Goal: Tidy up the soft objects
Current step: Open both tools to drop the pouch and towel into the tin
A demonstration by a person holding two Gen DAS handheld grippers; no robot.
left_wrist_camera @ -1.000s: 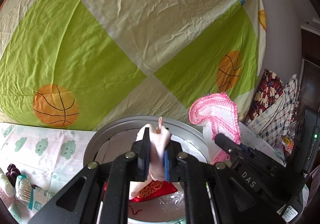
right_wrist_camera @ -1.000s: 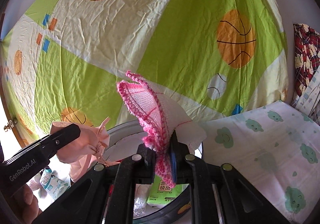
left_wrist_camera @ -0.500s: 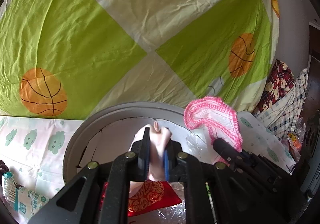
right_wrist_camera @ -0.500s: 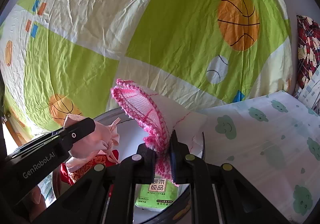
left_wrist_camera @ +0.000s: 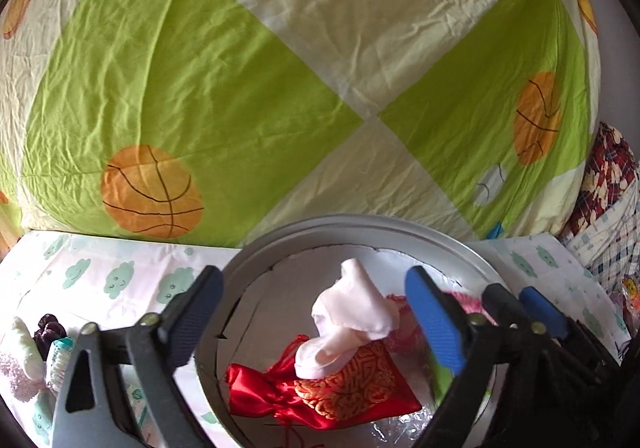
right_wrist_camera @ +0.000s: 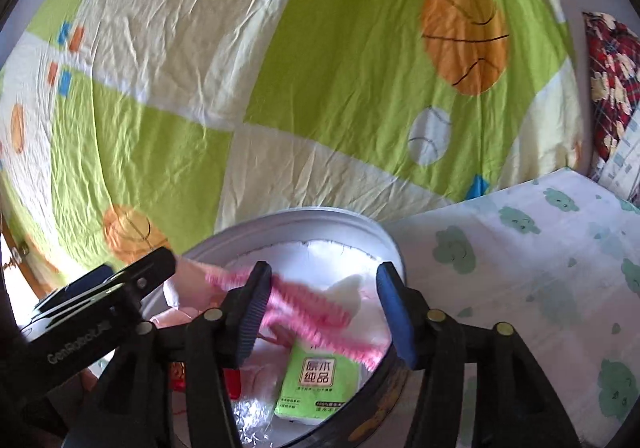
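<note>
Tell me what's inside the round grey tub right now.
Inside the round grey tub: a pale pink pouch atop a red and gold satin bag, a pink-edged white cloth and a green tissue pack. Anything beneath them is hidden.

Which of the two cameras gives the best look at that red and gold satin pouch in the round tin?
The left wrist view. There the red and gold pouch lies almost whole in the round tin, only partly covered by a pale pink cloth. The right wrist view shows just a red sliver behind the gripper's fingers.
</note>
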